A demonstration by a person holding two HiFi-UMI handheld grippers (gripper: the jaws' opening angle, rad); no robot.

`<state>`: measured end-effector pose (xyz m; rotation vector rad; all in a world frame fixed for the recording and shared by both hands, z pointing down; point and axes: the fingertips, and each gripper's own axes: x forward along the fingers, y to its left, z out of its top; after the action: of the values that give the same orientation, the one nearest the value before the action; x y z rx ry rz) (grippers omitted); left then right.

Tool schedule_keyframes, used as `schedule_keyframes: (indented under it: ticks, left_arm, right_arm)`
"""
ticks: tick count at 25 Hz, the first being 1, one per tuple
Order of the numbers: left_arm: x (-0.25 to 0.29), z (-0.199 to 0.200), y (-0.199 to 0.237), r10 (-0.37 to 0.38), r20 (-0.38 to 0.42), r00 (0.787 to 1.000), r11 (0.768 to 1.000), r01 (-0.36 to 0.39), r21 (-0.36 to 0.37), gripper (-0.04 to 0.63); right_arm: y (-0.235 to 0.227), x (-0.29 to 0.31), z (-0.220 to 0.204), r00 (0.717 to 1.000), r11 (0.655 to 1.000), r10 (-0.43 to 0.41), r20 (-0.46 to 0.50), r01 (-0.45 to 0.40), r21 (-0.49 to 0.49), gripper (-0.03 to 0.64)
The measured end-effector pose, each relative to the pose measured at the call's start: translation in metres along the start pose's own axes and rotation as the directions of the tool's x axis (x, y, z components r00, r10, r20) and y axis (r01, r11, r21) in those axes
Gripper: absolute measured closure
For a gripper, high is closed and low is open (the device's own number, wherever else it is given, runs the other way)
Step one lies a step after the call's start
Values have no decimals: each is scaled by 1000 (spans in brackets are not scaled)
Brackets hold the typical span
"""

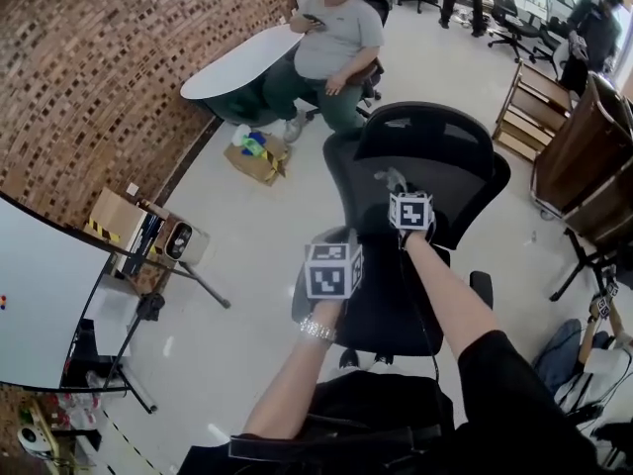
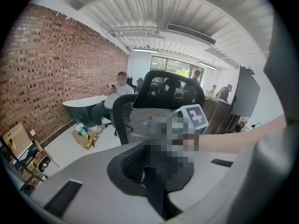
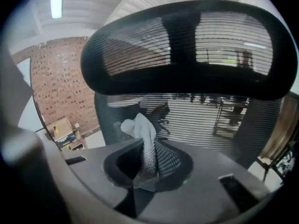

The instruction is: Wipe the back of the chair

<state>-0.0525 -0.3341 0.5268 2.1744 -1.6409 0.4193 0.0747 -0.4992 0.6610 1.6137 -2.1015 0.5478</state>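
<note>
chair (image 1: 465,166): black mesh office chair in the middle of the floor, its back towards the person.
back (image 3: 210,120): mesh panel under the headrest (image 3: 187,41). It fills the right gripper view, close ahead of that claw.
right claw (image 3: 145,169): pinching a pale cloth (image 3: 139,130). The bunched end sticks out past the tips, level with the upper back just below the headrest.
contact: cannot tell if the cloth touches the mesh (in the right gripper view it looks just short of it).
left claw (image 2: 150,174): pressed together, nothing seen between the tips (a mosaic patch covers the space just ahead). In the head view it sits lower and to the left of the right claw, near the chair's left side, with no contact visible.
step: judged as the start of a wipe, with the cloth brought up to the top of the back. How much is wiped cannot be read from the mesh.
next: push the cloth onto the mesh, then sweep across and work down.
needs: light, even pressure, since the chair may swivel. The left claw could steady the frame.
risk: the pinch on the cloth is narrow, so it may snag or pull out.
</note>
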Motion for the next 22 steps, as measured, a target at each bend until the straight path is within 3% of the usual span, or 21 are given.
schedule_keyframes:
  ticks: [3,8,11,16,22]
  left_arm:
    - [-3,-3,7,4,-2,1000,1000,-4,-7,580]
    - [-2,-4,5,-7,-5,1000,1000,7,-12,580]
    - [4,1,-1,-29,-1,1000,1000,29,-11,580]
    - [10,12,-23,-63,12,998,998,63,10,580]
    - [25,17,-46,-89,11,996,995,89,44,580]
  right_arm:
    - [-71,-11,-10,991,991,-130,-27,131,36,568]
    - [-176,-47,-25,960,951,-278,-42,281,130,568]
    - [-210,-65,-29,954,932,-294,-56,299,203,568]
    - [-224,-90,-26,952,926,-306,-27,304,226,568]
    - [-149,-99,-20,991,980,-131,-40,135,145,568]
